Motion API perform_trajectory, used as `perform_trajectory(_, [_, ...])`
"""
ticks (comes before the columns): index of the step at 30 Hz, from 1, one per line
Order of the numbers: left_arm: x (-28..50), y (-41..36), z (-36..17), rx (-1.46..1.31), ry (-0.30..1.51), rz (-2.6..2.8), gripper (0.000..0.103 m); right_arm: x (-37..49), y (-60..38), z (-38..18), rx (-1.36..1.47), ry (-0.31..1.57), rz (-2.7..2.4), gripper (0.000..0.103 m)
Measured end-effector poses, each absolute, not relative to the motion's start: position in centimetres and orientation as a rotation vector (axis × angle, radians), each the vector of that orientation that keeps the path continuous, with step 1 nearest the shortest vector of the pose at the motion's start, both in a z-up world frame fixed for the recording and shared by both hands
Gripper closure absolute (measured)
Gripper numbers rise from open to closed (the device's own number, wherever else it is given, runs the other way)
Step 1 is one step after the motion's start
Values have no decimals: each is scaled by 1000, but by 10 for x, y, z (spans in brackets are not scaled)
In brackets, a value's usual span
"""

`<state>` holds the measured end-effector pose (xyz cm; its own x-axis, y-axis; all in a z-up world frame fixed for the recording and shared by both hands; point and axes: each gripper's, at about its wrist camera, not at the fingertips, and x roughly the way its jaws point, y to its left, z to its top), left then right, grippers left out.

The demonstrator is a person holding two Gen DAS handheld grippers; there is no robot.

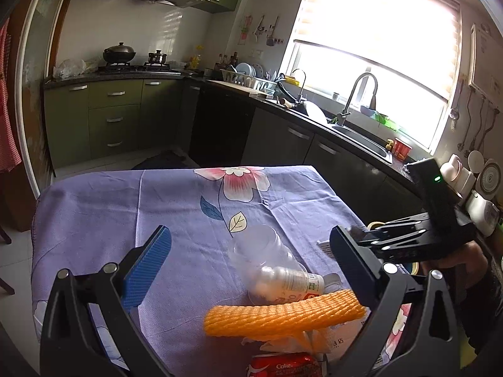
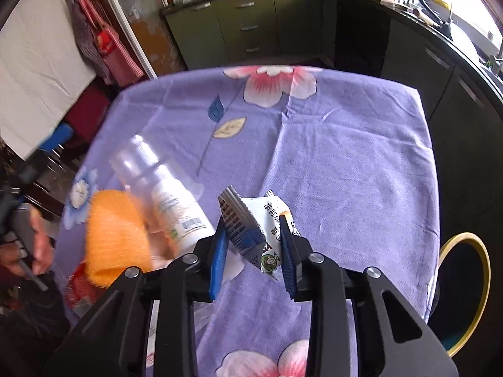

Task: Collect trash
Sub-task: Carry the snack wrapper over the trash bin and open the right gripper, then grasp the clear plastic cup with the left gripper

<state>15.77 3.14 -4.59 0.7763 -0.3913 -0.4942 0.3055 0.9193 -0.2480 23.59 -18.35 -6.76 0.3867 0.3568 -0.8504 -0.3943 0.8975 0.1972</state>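
Observation:
My right gripper (image 2: 253, 224) points down at the purple flowered tablecloth (image 2: 345, 157) and is shut on a crumpled white and blue wrapper (image 2: 242, 220), which sticks up between its blue pads. To its left lie a clear plastic bottle (image 2: 166, 194) on its side and an orange foam net (image 2: 116, 238). My left gripper (image 1: 251, 232) hovers open over the same bottle (image 1: 273, 270), with the orange net (image 1: 283, 317) and a red Coke can (image 1: 283, 367) close below it. Nothing is between its pads.
A dark bin with a yellow rim (image 2: 465, 292) stands off the table's right edge. White paper (image 1: 317, 342) lies under the net. A person's hand (image 2: 37, 242) shows at the left. Kitchen counters and a sink (image 1: 361, 138) run behind the table.

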Motion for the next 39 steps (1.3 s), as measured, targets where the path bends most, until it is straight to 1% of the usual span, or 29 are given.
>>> perform_trajectory(5, [157, 31, -46, -153, 568, -380, 7, 210, -215, -33, 5, 993, 445, 72])
perform_trajectory(11, [155, 28, -46, -146, 569, -386, 7, 186, -295, -13, 77, 933, 253, 72])
perform_trajectory(14, [156, 26, -46, -141, 570, -386, 7, 182, -345, -21, 114, 943, 108, 71])
perform_trajectory(21, [158, 24, -50, -137, 581, -386, 7, 190, -432, -66, 212, 1024, -97, 70])
perform_trajectory(22, [158, 23, -51, -135, 583, -387, 7, 193, -439, -73, 218, 1031, -112, 65])
perform_trajectory(23, [158, 23, -51, -133, 584, -387, 7, 196, -443, -78, 221, 1038, -123, 55])
perform_trajectory(24, [158, 22, -51, -131, 584, -388, 7, 197, -447, -82, 227, 1039, -138, 54])
perform_trajectory(27, [159, 21, -52, -129, 585, -389, 7, 197, -450, -86, 253, 1031, -126, 53])
perform_trajectory(32, [158, 19, -52, -125, 594, -400, 7, 182, -430, -73, 243, 999, -80, 47])
perform_trajectory(39, [157, 13, -53, -117, 612, -414, 7, 162, -404, -68, 226, 992, -15, 46])
